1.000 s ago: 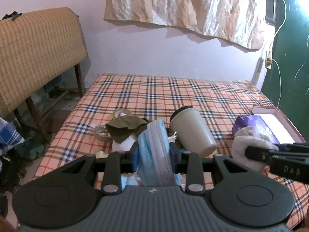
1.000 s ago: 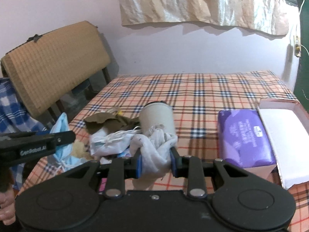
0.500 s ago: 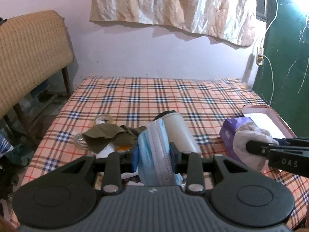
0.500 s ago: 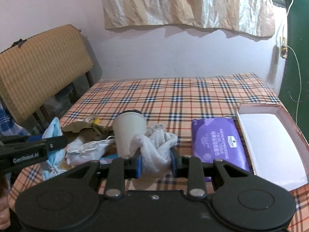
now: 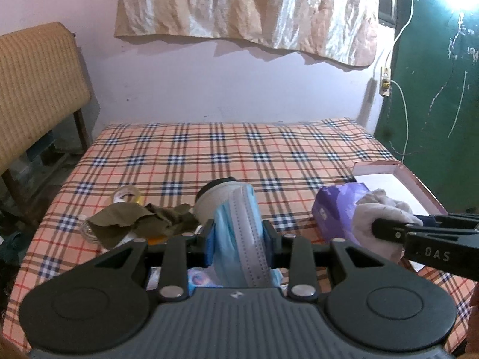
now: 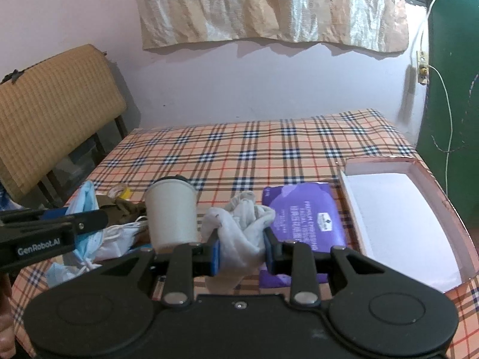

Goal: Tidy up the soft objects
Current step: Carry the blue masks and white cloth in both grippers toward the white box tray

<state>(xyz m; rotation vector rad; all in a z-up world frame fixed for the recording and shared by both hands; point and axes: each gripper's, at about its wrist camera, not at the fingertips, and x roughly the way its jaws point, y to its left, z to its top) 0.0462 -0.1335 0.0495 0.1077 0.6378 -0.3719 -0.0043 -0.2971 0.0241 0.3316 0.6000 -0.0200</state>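
L claw [image 5: 238, 236] clamped on blue mask [image 5: 239, 224], R claw [image 6: 241, 245] clamped on white cloth [image 6: 239, 227], both above bed. Box [image 6: 419, 161] at 2 o'clock: carry over w/o loosening, release inside.

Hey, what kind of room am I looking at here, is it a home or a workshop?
Most likely a lived-in home room, not a workshop. A plaid-covered table stands against a plain painted wall; a cloth sheet hangs above like a makeshift curtain; a woven-back chair stands beside it.
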